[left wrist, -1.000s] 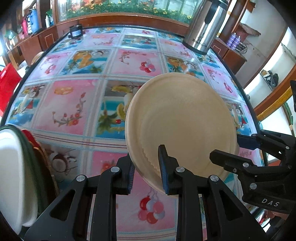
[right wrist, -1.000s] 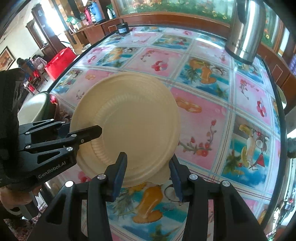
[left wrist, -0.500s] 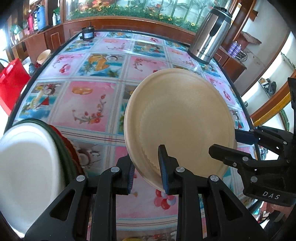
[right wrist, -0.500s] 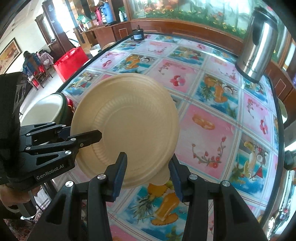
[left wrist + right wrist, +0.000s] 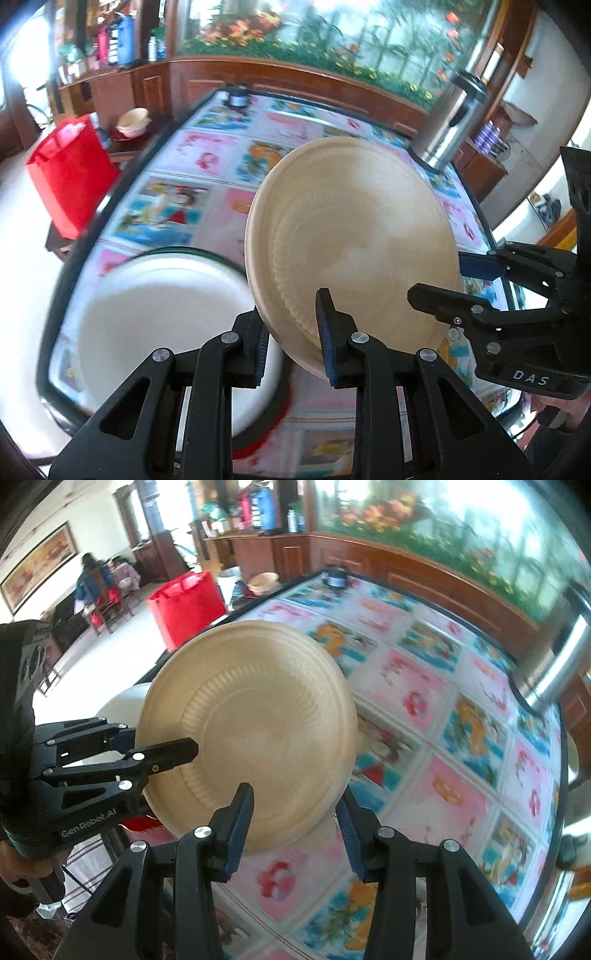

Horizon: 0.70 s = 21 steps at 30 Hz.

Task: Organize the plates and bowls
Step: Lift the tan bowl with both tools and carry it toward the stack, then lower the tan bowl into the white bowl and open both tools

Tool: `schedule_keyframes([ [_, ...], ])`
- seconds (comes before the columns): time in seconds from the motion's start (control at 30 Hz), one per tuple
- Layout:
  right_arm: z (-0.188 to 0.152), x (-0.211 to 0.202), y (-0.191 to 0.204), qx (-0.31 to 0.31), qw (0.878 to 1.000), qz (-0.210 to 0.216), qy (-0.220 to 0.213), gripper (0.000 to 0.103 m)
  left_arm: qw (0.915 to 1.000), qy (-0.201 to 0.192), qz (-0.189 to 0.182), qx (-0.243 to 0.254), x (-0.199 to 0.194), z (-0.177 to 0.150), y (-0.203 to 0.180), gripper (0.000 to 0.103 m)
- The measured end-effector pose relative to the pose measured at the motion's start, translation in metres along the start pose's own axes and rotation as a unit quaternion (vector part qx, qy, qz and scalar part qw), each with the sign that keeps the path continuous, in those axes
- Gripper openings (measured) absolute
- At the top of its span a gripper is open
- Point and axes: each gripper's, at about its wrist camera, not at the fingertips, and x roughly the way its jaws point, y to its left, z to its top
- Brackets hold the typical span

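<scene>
A beige paper plate [image 5: 351, 243] is held tilted above the table. My left gripper [image 5: 293, 339] is shut on its near rim. My right gripper [image 5: 295, 812] straddles the plate's other rim [image 5: 258, 738] with its jaws apart, one on each side. Each gripper shows in the other's view: the right one [image 5: 454, 280] and the left one [image 5: 159, 746]. A stack of plates with a white plate on top [image 5: 162, 317] and green and red rims below sits under and left of the held plate.
The table [image 5: 461, 775] has a colourful fruit-pattern cloth. A steel thermos [image 5: 458, 122] stands at the far right edge. A small black object [image 5: 238, 98] sits at the far end. A red bag [image 5: 70, 181] and a bowl [image 5: 135, 120] are beyond the left edge.
Both grippers and the beige plate have lifted and swung left, over the white plate stack, which now fills more of the left wrist view. The grips look unchanged.
</scene>
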Motion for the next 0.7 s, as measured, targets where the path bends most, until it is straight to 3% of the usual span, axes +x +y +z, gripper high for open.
schedule_keyframes([
  [0.33, 0.026, 0.034, 0.054, -0.052, 0.998, 0.039, 0.017, 0.048, 0.9985, 0.004, 0.030, -0.045, -0.017, -0.018, 0.063, 0.023],
  [0.7, 0.022, 0.057, 0.085, -0.082, 0.995, 0.046, 0.042, 0.050, 0.9970, 0.007, 0.041, -0.065, -0.015, -0.042, 0.089, 0.024],
])
